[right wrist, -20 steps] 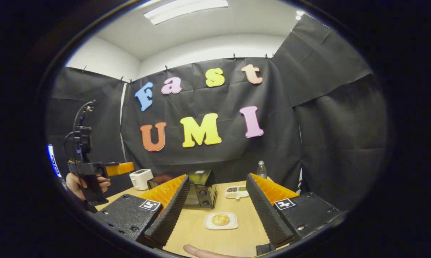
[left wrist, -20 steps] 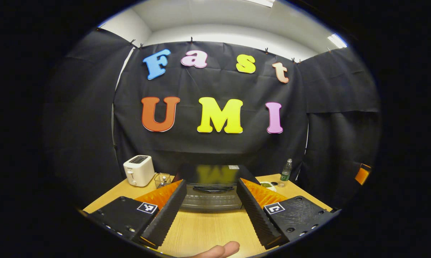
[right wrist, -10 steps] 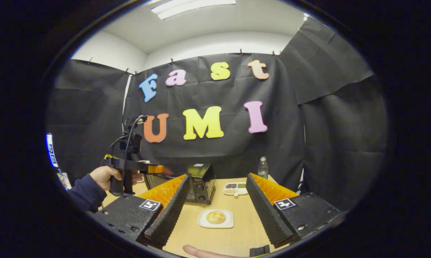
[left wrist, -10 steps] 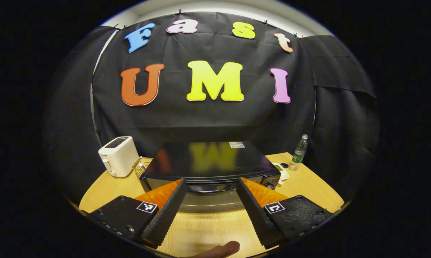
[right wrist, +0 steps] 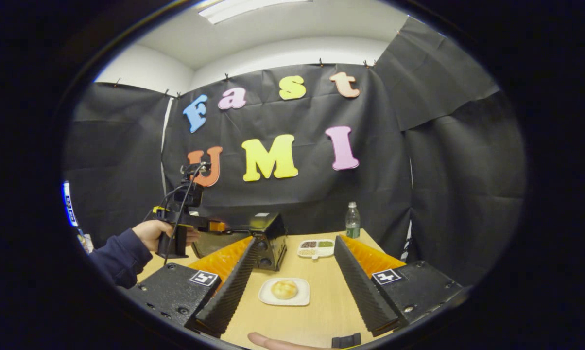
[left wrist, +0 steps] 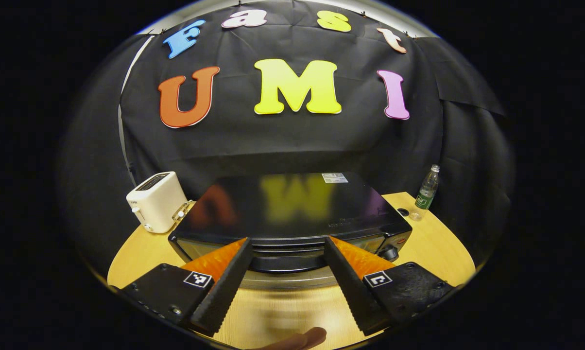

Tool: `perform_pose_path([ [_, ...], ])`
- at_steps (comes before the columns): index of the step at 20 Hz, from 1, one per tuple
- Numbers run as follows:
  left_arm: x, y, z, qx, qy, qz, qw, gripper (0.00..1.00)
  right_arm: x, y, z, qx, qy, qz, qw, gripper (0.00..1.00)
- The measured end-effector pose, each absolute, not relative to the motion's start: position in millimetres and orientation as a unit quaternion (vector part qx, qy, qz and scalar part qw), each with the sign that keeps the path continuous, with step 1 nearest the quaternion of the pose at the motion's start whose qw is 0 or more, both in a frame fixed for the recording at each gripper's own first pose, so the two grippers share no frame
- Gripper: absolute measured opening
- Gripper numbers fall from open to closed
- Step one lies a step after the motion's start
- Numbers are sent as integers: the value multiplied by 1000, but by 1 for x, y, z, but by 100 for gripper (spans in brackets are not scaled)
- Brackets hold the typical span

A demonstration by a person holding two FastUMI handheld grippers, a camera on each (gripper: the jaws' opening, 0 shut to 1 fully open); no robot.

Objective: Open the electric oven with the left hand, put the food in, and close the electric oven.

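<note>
Up close in the left gripper view, the oven (left wrist: 292, 214) sits at the middle of the wooden bench (left wrist: 433, 248), a black box with a glossy flat top that mirrors the wall behind it. Its door is shut, a dark handle bar runs along the upper front edge, and a round knob shows at the front right corner. The left tool (left wrist: 285, 265) hovers just in front of that handle with its jaws spread wide and nothing between them. A white toaster (left wrist: 155, 200) stands just left of the oven, and a clear bottle (left wrist: 426, 192) with a green label stands well off to the right near the wall. In the right gripper view, the right tool (right wrist: 292, 287) is likewise wide and holds nothing; between its fingers lies a white plate (right wrist: 283, 292) carrying a round golden bun (right wrist: 283, 289), near the oven's front right corner. Farther back rests a small white dish (right wrist: 316, 248) of mixed bits. A hand (right wrist: 152, 233) in a dark sleeve holds the left tool at the oven's front.
</note>
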State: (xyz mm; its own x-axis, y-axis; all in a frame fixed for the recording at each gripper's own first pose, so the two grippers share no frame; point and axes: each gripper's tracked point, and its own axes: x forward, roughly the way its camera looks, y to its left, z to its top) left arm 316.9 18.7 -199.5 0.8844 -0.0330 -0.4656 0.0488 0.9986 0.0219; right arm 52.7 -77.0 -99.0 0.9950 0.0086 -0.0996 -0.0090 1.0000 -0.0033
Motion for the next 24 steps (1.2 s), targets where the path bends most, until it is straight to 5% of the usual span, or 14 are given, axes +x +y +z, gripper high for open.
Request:
perform_pose_path([
  [14,242,12,-226,15,273,-15,962,98,29,-57,-100,-10,44,14,999,96],
  [24,191,8,-267,8,231,-10,973,100,30,-41,-115,-8,66,22,998,96],
])
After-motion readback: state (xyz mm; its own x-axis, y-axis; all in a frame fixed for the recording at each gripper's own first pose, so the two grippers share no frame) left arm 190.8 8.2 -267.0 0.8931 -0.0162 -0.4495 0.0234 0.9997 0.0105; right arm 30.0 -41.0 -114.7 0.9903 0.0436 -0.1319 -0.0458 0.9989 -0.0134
